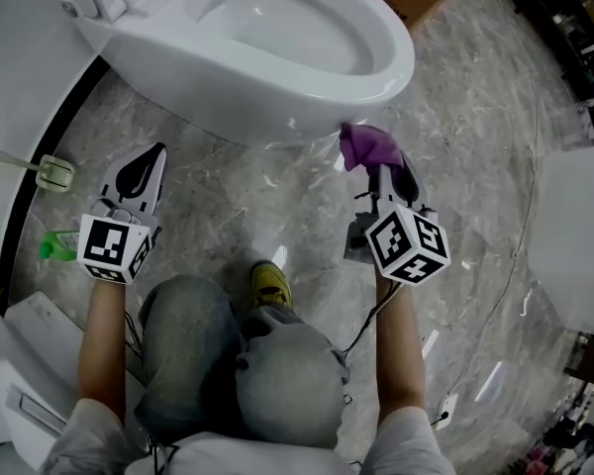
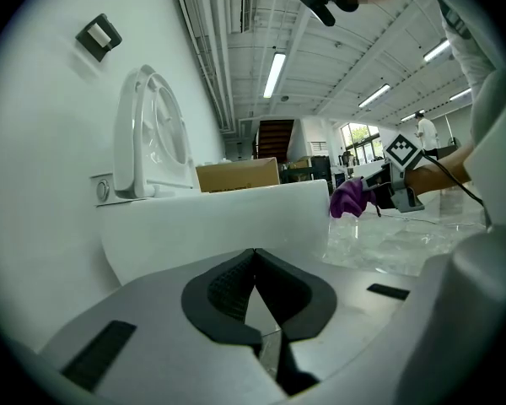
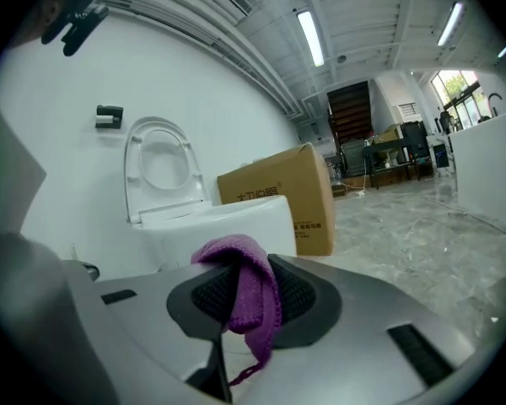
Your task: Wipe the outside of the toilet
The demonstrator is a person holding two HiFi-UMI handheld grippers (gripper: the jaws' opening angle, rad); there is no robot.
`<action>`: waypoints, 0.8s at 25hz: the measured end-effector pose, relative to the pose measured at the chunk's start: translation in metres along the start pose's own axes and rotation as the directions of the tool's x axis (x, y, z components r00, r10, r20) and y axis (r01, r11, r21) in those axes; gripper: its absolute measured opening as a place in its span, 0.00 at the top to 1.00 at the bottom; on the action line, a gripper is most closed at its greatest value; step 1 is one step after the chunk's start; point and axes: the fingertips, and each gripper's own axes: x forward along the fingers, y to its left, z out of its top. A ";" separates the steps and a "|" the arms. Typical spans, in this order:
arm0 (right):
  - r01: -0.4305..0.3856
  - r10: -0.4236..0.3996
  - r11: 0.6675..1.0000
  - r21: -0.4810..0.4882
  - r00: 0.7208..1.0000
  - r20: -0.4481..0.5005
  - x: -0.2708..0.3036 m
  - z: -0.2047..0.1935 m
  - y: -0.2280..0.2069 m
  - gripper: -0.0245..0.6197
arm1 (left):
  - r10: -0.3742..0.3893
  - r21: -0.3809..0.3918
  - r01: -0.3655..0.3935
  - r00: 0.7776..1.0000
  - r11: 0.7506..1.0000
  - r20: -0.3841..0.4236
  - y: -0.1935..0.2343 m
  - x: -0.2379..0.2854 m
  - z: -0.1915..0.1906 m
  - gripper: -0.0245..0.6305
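Observation:
A white toilet (image 1: 277, 97) with its seat raised fills the top of the head view, its bowl front facing me. My right gripper (image 1: 381, 171) is shut on a purple cloth (image 1: 368, 146), held just below the bowl's front rim. In the right gripper view the purple cloth (image 3: 249, 289) hangs from between the pads, with the toilet (image 3: 228, 222) ahead. My left gripper (image 1: 144, 171) hangs lower left of the bowl, shut with nothing in it. In the left gripper view the toilet's side (image 2: 211, 226) is close, and the purple cloth (image 2: 350, 199) shows beyond it.
A cardboard box (image 3: 282, 197) stands behind the toilet. A toilet brush handle (image 1: 25, 163) and a green item (image 1: 54, 247) lie at the left on the marble floor. White panels (image 1: 574, 236) stand at the right. My knees (image 1: 238, 354) and a yellow shoe (image 1: 270, 285) are below.

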 end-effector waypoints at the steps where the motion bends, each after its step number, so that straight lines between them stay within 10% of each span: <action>1: -0.032 0.032 0.999 0.016 0.999 -0.010 -0.004 -0.004 0.010 0.82 | 0.000 0.000 0.000 1.000 1.000 0.001 0.000 -0.001 -0.001 0.94; 12: -0.298 0.330 0.934 0.196 0.931 -0.156 0.029 -0.074 0.151 0.82 | 0.060 0.010 -0.060 0.998 0.998 -0.004 0.019 -0.027 -0.012 0.94; 20: -0.290 0.351 0.919 0.268 0.910 -0.222 0.083 -0.103 0.223 0.82 | 0.136 0.014 -0.136 0.990 0.991 -0.032 0.047 -0.050 -0.031 0.94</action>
